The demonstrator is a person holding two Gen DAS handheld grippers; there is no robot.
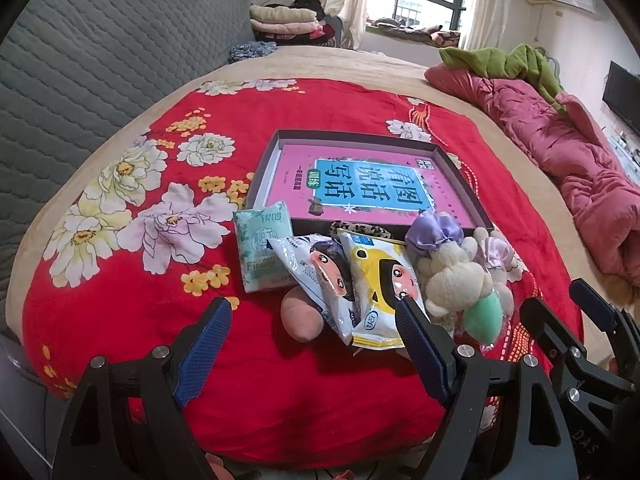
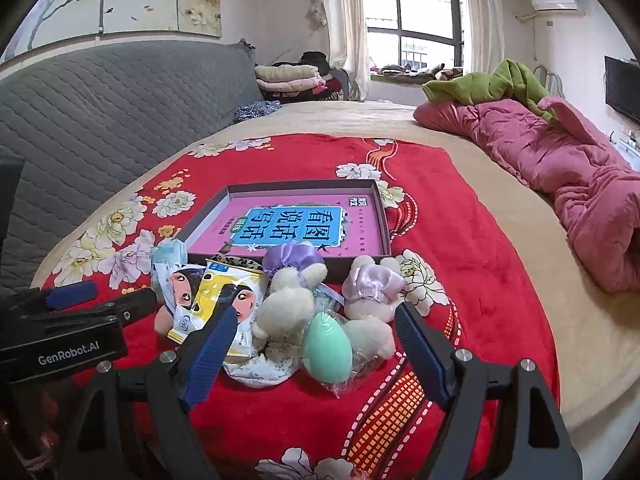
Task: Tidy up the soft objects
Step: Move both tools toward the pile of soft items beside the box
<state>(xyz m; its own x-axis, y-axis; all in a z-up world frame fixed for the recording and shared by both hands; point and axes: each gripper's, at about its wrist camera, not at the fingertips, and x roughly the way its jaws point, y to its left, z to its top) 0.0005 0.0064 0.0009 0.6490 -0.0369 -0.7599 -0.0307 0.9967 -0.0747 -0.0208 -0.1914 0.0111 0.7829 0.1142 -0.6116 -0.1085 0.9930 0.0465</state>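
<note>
A pile of soft things lies on the red flowered blanket (image 1: 132,320) in front of a dark shallow box (image 1: 264,168) with a pink book inside. The pile holds a green tissue pack (image 1: 258,256), two cartoon wipe packs (image 1: 380,280), a pink sponge (image 1: 300,316), plush toys with purple bows (image 2: 288,300) and a green sponge in clear wrap (image 2: 328,348). My left gripper (image 1: 316,320) is open, just short of the wipe packs and pink sponge. My right gripper (image 2: 316,328) is open, its fingers on either side of the green sponge and plush toys.
A grey quilted headboard (image 1: 100,60) runs along the left. A crumpled pink quilt (image 2: 560,168) with a green blanket (image 2: 492,84) lies on the right of the bed. Folded clothes (image 2: 288,76) and a window stand at the back.
</note>
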